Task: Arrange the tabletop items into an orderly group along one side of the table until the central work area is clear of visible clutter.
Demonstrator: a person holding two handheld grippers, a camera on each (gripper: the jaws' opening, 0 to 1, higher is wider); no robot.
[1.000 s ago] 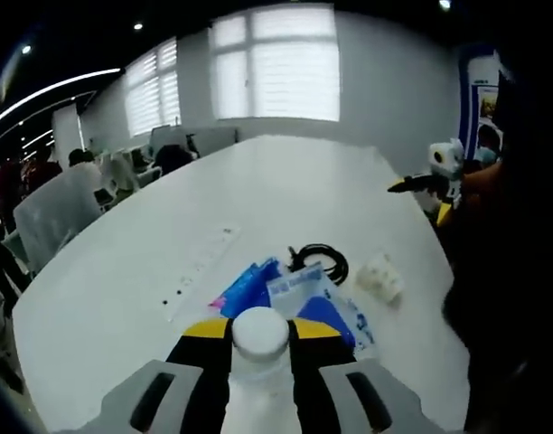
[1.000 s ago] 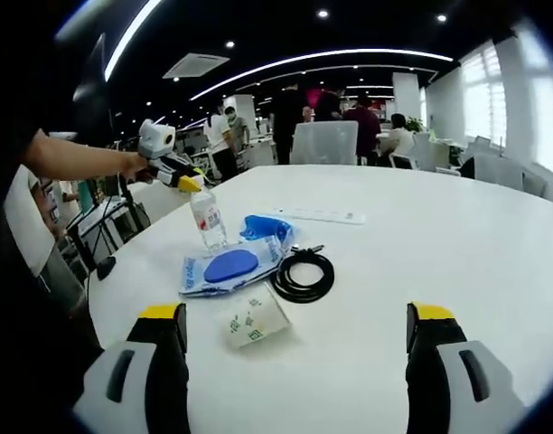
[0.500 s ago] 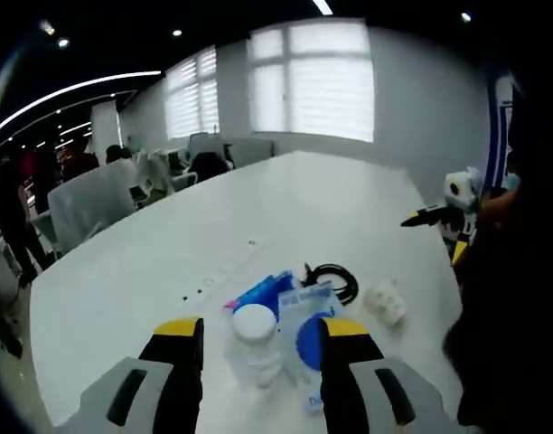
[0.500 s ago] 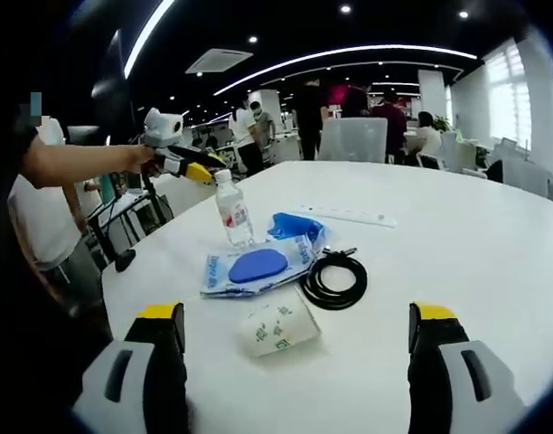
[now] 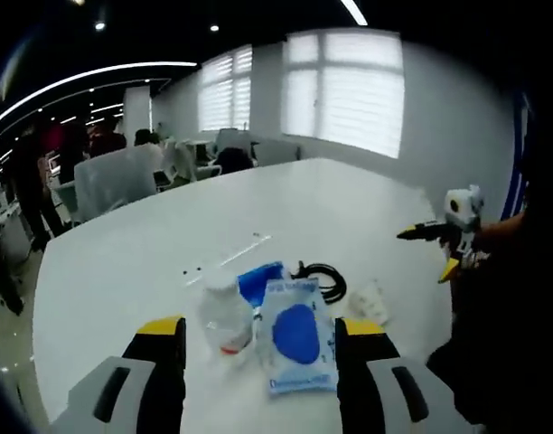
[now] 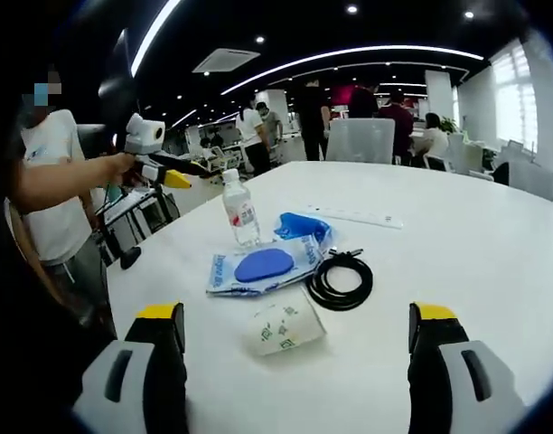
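Left gripper has jaws wide apart, nothing between them, bottle standing free just ahead on the tabletop; right gripper jaws also spread wide and empty, hovering over the near edge; clutter sits in one tight cluster: bottle upright at the far-left end, blue packet flat beside it, a second blue pouch behind that, black coiled cable touching the packet's edge, paper cup on its side nearest the right jaws; judgement: next pick is probably the cup for the right gripper; it looks light and crushable, so close gently across the body, not the open rim, and set it down next to the packet without nudging the cable; a white strip lies apart further in, probably needs moving too; tabletop is white, smooth, glossy, so things may slide if pushed; room is an open office, ceiling light strips, windows with blinds, people and chairs in the background.
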